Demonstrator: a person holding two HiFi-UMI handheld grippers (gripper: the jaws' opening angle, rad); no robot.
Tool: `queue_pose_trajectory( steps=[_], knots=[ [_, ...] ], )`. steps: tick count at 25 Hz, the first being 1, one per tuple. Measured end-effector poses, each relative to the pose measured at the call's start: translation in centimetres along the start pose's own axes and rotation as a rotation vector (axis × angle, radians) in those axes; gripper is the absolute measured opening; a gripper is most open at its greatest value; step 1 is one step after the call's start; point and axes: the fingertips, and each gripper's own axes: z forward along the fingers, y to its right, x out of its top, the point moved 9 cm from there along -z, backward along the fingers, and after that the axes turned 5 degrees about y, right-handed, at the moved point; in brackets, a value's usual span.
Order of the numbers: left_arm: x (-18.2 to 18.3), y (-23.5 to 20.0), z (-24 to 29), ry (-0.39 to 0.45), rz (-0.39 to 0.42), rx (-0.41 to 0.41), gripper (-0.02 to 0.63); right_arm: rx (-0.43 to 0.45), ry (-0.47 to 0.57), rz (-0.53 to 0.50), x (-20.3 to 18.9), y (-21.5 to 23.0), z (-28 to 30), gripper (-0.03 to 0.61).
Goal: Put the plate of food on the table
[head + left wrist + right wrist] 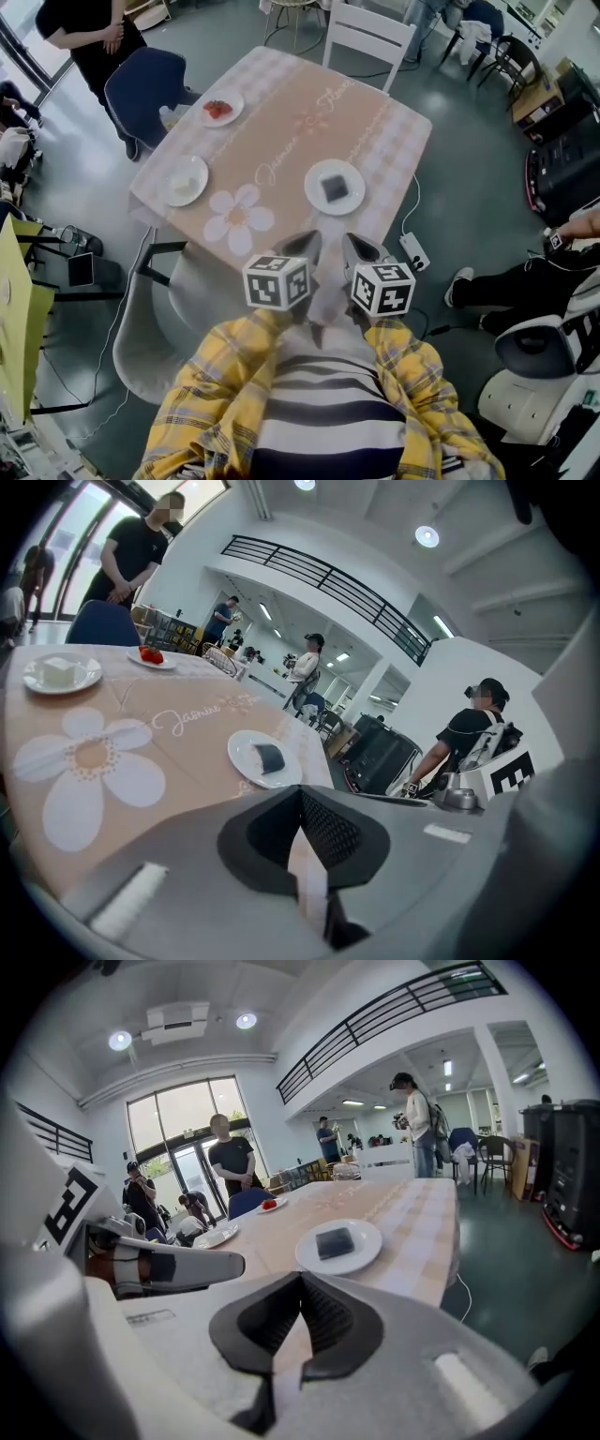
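Plates number three on the table [281,131]: the nearest plate [335,187] carries a dark square of food and lies close to the near edge; a second plate [185,179] with a pale block lies to the left; a third plate [220,109] with red food lies at the far left corner. All rest flat on the cloth, so I judge the placing step done for these, with neither gripper carrying anything; if another plate is to come, the next move calls for fetching it from somewhere off the table, since none shows within reach. The left gripper [305,246] hangs at the near table edge, its jaws pressed fully together on nothing; the right gripper [361,251] is just beside it, jaws likewise closed tip to tip and empty, touching no plate; the nearest plate lies just ahead of both.
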Motion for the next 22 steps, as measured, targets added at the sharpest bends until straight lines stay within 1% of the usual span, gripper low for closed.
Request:
queue_pose_trajectory(
  steps=[7, 11, 15, 22],
  knots=[
    [-1.9, 1.6, -1.8, 0.003, 0.011, -0.015, 0.002, -0.021, 0.017, 0.006, -1.7, -0.6, -2.9, -0.003],
    [-3.0, 2.8, -2.6, 0.026, 0.007, -0.001, 0.002, -0.014, 0.037, 0.002, -2.3, -0.5, -4.7, -0.003],
    [-5.0, 4.4, -3.9, 0.044, -0.022, 0.010, 0.002, -0.010, 0.050, -0.006, -3.1, -0.5, -7.1, -0.003],
    [-8.0, 6.9, -6.7, 0.044, -0.016, 0.013, 0.002, -0.008, 0.049, 0.009, -6.0, -1.1, -11.2, -0.003]
  ],
)
